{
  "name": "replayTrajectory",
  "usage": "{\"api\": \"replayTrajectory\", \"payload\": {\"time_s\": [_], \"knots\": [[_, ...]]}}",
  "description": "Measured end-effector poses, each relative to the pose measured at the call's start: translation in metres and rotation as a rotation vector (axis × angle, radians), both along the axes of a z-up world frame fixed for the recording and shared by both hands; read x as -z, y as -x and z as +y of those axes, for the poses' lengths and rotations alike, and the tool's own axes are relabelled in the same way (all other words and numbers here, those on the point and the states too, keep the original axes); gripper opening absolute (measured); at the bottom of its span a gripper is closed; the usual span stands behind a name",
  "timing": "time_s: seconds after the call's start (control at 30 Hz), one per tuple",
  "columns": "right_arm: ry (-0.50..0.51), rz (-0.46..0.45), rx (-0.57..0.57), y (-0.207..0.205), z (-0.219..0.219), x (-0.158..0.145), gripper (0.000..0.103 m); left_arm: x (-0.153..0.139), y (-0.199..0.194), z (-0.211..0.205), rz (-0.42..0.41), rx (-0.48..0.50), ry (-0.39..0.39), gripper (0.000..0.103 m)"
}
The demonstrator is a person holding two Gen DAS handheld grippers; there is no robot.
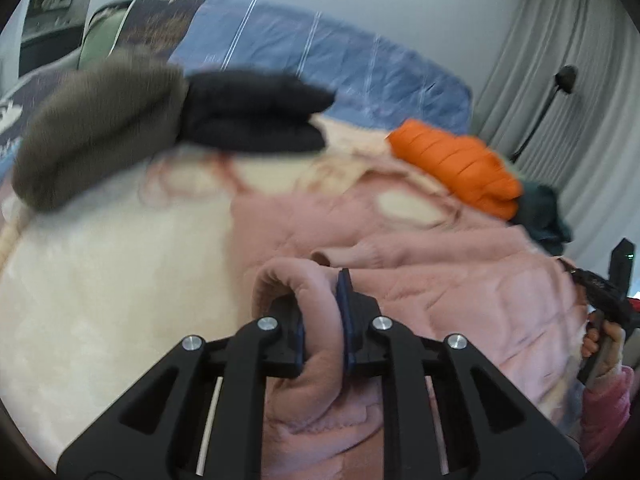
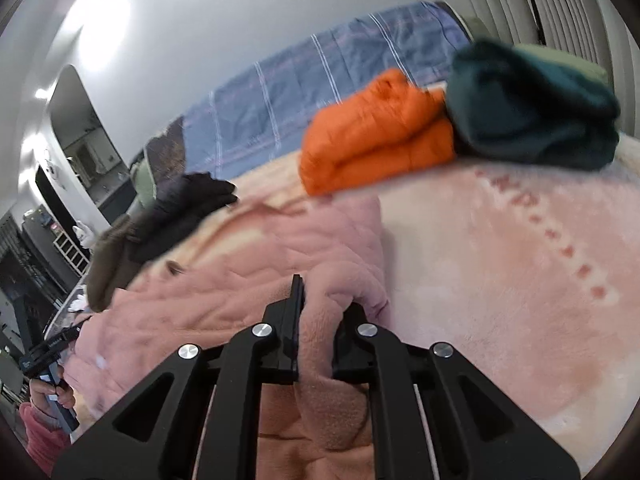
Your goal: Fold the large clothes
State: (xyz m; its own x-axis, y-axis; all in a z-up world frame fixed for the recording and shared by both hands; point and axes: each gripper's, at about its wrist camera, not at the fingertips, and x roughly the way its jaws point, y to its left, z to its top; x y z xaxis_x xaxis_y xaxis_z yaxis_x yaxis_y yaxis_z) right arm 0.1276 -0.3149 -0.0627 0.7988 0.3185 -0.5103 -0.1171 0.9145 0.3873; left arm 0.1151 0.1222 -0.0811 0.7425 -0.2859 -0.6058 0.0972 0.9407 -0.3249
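Both wrist views close above bed (image 1: 100,280)

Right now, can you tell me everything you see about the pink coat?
The pink coat is soft and puffy, quilted outside with a fuzzy fleece lining. It lies spread across the pale furry blanket on the bed, its near edge bunched and lifted. The left gripper is clamped on one fleecy fold and the right gripper on another. Both views are somewhat blurred, so finer details are unclear.

Open blanket (image 2: 500,264) right of pink coat (image 2: 248,280); open blanket (image 1: 100,280) left of it too. Far edge blocked: brown fold (image 1: 96,128) and black fold (image 1: 256,112) on left, orange fold (image 2: 376,136) and green fold (image 2: 532,104) on right. Gap between black and orange.
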Motion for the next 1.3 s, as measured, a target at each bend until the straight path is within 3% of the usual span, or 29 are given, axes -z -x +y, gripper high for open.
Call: {"api": "replayTrajectory", "payload": {"time_s": [0.17, 0.33, 0.4, 0.43, 0.5, 0.53, 0.57, 0.7, 0.87, 0.93, 1.1, 1.17, 1.3], "knots": [[0.079, -0.029, -0.021, 0.006, 0.009, -0.004, 0.014, -0.001, 0.008, -0.002, -0.033, 0.013, -0.021, 0.016], [0.007, -0.031, -0.045, 0.023, 0.003, -0.018, 0.027, -0.012, 0.022, 0.001, -0.049, 0.004, 0.012, 0.024], [-0.034, -0.027, -0.07, 0.035, 0.0, -0.024, 0.045, -0.02, 0.032, 0.004, -0.064, 0.009, 0.049, 0.033], [-0.041, -0.029, -0.082, 0.042, 0.0, -0.027, 0.048, -0.023, 0.036, 0.005, -0.071, 0.014, 0.058, 0.04], [-0.02, -0.038, -0.089, 0.055, 0.002, -0.033, 0.059, -0.032, 0.049, 0.003, -0.089, 0.027, 0.048, 0.062], [0.008, -0.048, -0.084, 0.065, 0.003, -0.036, 0.065, -0.036, 0.056, 0.001, -0.099, 0.027, 0.03, 0.08], [0.031, -0.059, -0.079, 0.073, 0.003, -0.038, 0.071, -0.041, 0.065, -0.001, -0.124, 0.033, 0.002, 0.081], [0.079, -0.06, -0.066, 0.1, 0.0, -0.037, 0.072, -0.049, 0.091, -0.011, -0.141, 0.086, -0.06, 0.081], [0.034, -0.019, -0.043, 0.125, -0.017, -0.022, 0.072, -0.039, 0.118, -0.002, -0.112, 0.082, -0.038, 0.081], [0.006, 0.0, -0.062, 0.126, -0.02, -0.016, 0.068, -0.034, 0.124, 0.002, -0.093, 0.087, -0.009, 0.079], [0.042, -0.004, -0.139, 0.122, -0.003, -0.021, 0.016, -0.028, 0.124, -0.003, -0.036, 0.169, 0.052, 0.04], [0.044, -0.034, -0.134, 0.12, 0.001, -0.03, 0.012, -0.028, 0.119, -0.008, -0.019, 0.194, 0.055, 0.016], [-0.059, -0.112, -0.135, 0.112, -0.006, -0.06, 0.011, -0.053, 0.114, -0.009, -0.081, 0.196, 0.117, 0.012]]}}
